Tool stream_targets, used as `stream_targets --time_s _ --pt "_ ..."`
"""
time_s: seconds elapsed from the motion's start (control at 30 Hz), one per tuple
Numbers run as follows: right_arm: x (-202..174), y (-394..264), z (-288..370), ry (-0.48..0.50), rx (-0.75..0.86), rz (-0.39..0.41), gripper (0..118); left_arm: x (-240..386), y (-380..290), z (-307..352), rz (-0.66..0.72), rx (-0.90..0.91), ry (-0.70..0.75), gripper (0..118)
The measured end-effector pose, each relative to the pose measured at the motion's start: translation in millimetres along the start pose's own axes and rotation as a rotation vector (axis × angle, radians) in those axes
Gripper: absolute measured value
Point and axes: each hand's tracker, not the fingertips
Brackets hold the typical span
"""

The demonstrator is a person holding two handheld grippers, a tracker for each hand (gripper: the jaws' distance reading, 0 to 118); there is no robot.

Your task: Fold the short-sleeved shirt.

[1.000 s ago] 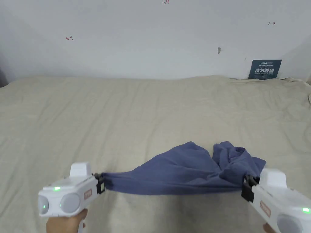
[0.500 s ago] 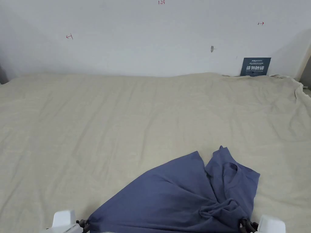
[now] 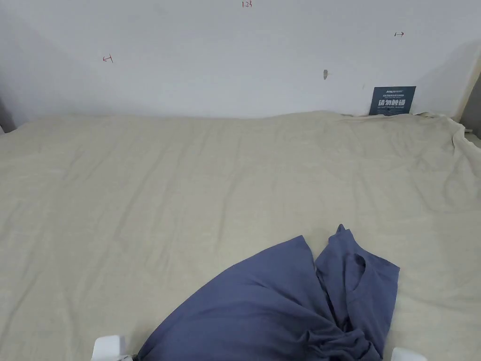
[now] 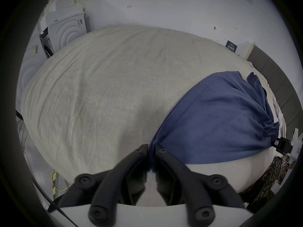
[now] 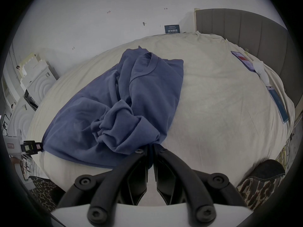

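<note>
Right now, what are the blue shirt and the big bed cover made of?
The blue shirt looks like soft matte knit, probably cotton jersey: it bunches into limp, rounded folds where the right tool pinches it. The bed cover looks like a coarser beige woven cloth, maybe linen or cotton, with visible weave and fine creases.

Even, soft indoor light; faint shadows. Head view sharp. Gripper views fisheye-warped, dark vignette, near parts blurred.

Shirt (image 3: 282, 301): soft matt blue knit cloth, creased. Bed sheet (image 3: 188, 188): matt beige woven cloth, coarse weave, lightly wrinkled. Left gripper (image 4: 151, 148) and right gripper (image 5: 150, 147): matt black plastic jaws, white plastic housings. Wall (image 3: 211, 56): smooth matt white.
</note>
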Motion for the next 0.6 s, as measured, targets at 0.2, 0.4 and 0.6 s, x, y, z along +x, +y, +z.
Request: stream_targets --time_s 0.2,0.4,0.6 --pt "1.6 35.4 43.9 -0.014 0.146 0.017 93 4.4 21.8 31.9 0.07 0.084 -0.075 109" --pt "13.8 95.1 107.9 -0.041 0.372 0.09 97 19.5 64.9 97.7 0.062 0.342 -0.147 110" --pt "21.7 124.4 158.4 -0.052 0.552 0.118 98 37.0 84.0 149.2 0.004 0.519 -0.136 110"
